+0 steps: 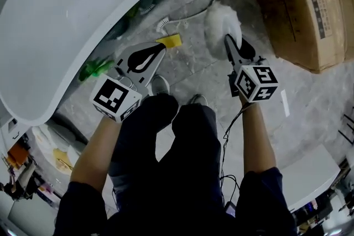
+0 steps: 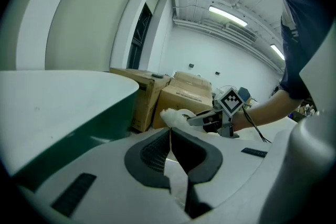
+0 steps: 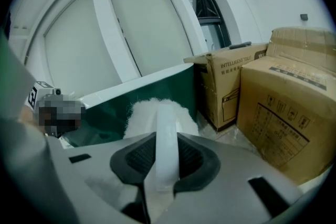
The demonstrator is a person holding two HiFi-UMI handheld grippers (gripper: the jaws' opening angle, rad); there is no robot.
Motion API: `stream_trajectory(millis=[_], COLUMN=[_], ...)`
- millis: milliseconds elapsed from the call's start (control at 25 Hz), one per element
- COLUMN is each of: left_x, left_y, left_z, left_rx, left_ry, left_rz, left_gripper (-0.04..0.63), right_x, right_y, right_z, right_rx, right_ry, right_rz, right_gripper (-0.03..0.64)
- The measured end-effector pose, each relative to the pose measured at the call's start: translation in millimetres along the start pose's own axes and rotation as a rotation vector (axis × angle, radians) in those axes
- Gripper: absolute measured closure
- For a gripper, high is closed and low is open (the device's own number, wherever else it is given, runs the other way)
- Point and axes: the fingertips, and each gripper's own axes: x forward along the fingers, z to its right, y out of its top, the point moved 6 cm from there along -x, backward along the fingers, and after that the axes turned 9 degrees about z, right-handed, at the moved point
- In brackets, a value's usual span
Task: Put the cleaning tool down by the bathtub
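Floor [image 1: 193,66] beside bathtub [image 1: 66,8]; cleaning tool [image 1: 221,20] handle between right gripper [image 1: 227,37] jaws.

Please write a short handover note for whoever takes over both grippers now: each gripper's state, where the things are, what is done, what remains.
Left gripper: jaws together, nothing held, low over the floor beside the bathtub.
Right gripper: shut on the white handle of the cleaning tool; its fluffy head hangs over the floor between bathtub and cardboard boxes.
Done: tool is held low near the bathtub.
Left: set it on the floor, open the right gripper, withdraw.
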Motion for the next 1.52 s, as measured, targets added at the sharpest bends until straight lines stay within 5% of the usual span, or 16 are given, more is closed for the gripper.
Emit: stream_trajectory(millis=[800, 1520], left_x=[93.8, 126.5], left_y=[-201.3, -277.6], left_z=[-51.8, -50.4], left_rx=[0.051, 0.04], left_ry=[0.002, 0.016], left_rz=[-0.086, -0.124], left_gripper=[0.561, 0.561], right_x=[136.1, 186.2], right_y=[-218.9, -316.2], right_z=[87.3, 110.5], right_rx=[-0.091, -0.271], right_ry=[0.013, 0.017], right_rz=[-0.122, -0.265], right_gripper=[0.523, 0.522])
